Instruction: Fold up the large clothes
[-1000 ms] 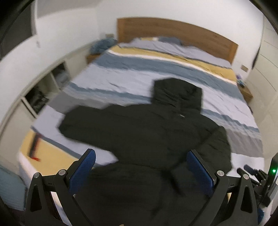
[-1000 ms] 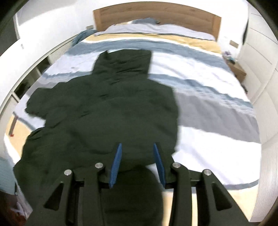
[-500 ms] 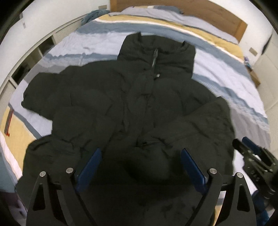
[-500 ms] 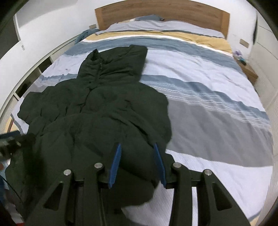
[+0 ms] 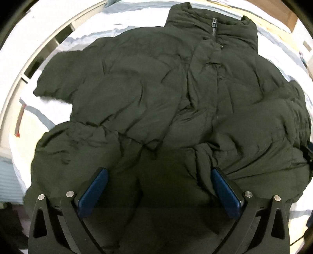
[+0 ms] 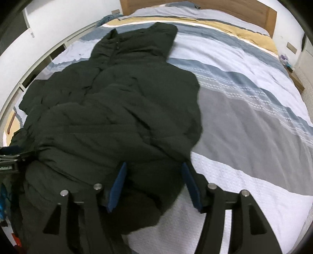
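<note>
A large dark green puffer jacket [image 5: 156, 101] lies front up on the bed, zipper and collar [image 5: 214, 25] at the far end, sleeves bunched over the body. My left gripper [image 5: 159, 175] is open just above the jacket's lower part, blue pads wide apart. In the right wrist view the jacket [image 6: 117, 109] covers the bed's left half. My right gripper [image 6: 154, 172] is open over the jacket's lower right edge, with fabric lying between the pads. The left gripper shows at that view's left edge [image 6: 9, 158].
The bed has a striped blue, grey, white and yellow cover [image 6: 244, 97] and a wooden headboard [image 6: 244, 9]. White shelving [image 5: 49, 45] runs along the left wall. A bedside table [image 6: 296, 80] stands far right.
Both grippers have moved down and closer to the jacket. The right gripper's pads have spread wider apart. The left view now looks down on the jacket front.
</note>
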`<control>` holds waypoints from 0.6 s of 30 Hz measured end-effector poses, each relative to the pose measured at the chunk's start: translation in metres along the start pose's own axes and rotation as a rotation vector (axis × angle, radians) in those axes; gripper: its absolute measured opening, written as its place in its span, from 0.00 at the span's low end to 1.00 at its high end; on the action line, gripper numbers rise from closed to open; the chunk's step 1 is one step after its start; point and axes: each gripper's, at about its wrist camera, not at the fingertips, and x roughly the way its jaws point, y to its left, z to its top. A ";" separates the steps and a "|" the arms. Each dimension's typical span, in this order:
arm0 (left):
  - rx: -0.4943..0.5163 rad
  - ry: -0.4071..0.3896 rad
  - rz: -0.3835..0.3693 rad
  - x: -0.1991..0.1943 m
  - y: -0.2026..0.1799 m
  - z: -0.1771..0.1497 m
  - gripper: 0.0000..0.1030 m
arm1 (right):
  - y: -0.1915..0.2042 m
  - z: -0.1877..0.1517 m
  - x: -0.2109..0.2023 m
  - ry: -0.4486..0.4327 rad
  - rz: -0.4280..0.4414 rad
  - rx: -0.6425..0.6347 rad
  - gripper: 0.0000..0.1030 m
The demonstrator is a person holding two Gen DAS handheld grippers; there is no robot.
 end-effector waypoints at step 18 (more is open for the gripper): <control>0.054 -0.005 -0.045 -0.027 0.016 -0.017 1.00 | 0.064 -0.016 -0.017 0.049 -0.041 -0.020 0.57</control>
